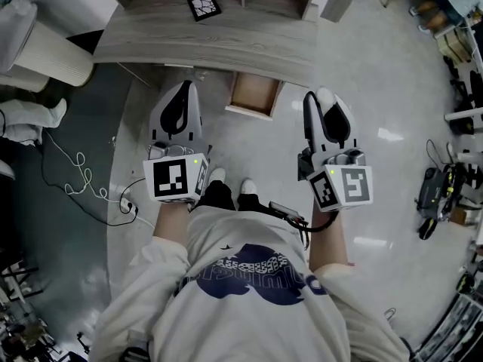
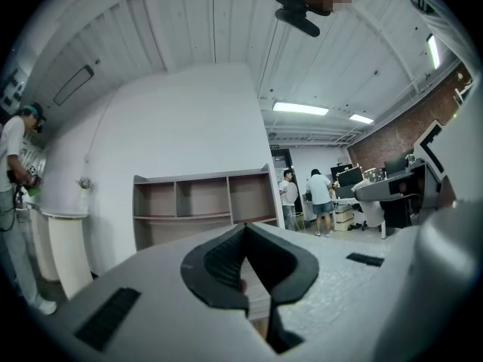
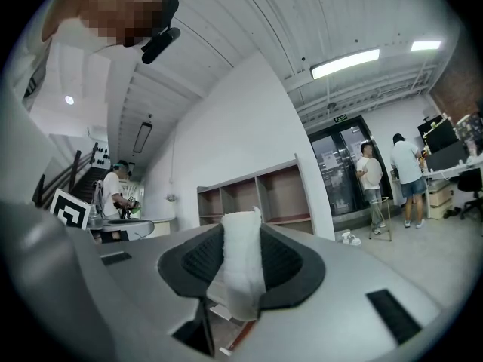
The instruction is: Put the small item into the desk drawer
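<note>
The right gripper (image 1: 324, 108) pinches a small white item (image 3: 240, 266). The item looks soft and rolled up. It stands straight up between the two dark pads (image 3: 283, 262), and its top pokes out past them. The left gripper (image 2: 245, 236) holds nothing. Its jaws are pressed together at the tips.

The person holds both grippers out in front, side by side and well apart. Each one has a cube (image 1: 176, 178) with black and white squares on it.

Between the two grippers, a bit farther out, is the drawer (image 1: 253, 95). It is pulled open and sticks out from under the desk (image 1: 151, 40). The white item is to the right of the drawer, up in the air over the pale floor (image 1: 377, 74), not inside it.

A black square marker (image 1: 204, 6) lies on the desk top. The person's shoes (image 1: 217, 176) show down below, between the grippers. A white cable (image 1: 79, 173) curls on the floor to the left.

From the gripper views, a brown shelf (image 3: 256, 198) stands against a white wall. People (image 3: 370, 176) stand far off by a glass door.
</note>
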Tool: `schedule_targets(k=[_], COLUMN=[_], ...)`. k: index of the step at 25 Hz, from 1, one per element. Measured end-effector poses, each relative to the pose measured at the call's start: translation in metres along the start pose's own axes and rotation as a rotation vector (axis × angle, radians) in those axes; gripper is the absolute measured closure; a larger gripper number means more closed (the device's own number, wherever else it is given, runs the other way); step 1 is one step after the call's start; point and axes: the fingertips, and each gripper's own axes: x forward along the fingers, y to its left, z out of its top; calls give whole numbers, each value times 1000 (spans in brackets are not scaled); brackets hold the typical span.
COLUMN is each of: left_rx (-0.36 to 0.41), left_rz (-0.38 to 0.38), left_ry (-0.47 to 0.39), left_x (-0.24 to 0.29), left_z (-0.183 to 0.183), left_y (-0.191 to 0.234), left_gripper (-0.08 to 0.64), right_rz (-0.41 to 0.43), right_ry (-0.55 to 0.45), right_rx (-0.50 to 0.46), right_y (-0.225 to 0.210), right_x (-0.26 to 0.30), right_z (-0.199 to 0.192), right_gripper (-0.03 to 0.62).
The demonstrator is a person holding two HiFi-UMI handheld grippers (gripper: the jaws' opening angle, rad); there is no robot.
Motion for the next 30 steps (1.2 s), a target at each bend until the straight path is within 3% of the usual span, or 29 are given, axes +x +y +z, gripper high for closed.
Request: schedule_targets(k=[6, 15, 30], left_rx=[-23, -33, -84], left_rz=[-4, -80, -303], left_ry=[18, 31, 151], left_x=[11, 45, 115], left_z=[-10, -31, -108], left_y=[9, 34, 85], left_gripper=[552, 552, 552], right_rz=[-5, -52, -48], right_ry=[17, 78, 351], right_rx=[-15, -67, -214], right_y=[1, 5, 30], right_x=[13, 41, 120], right_z=[-6, -35, -149], right_gripper=[466, 466, 466])
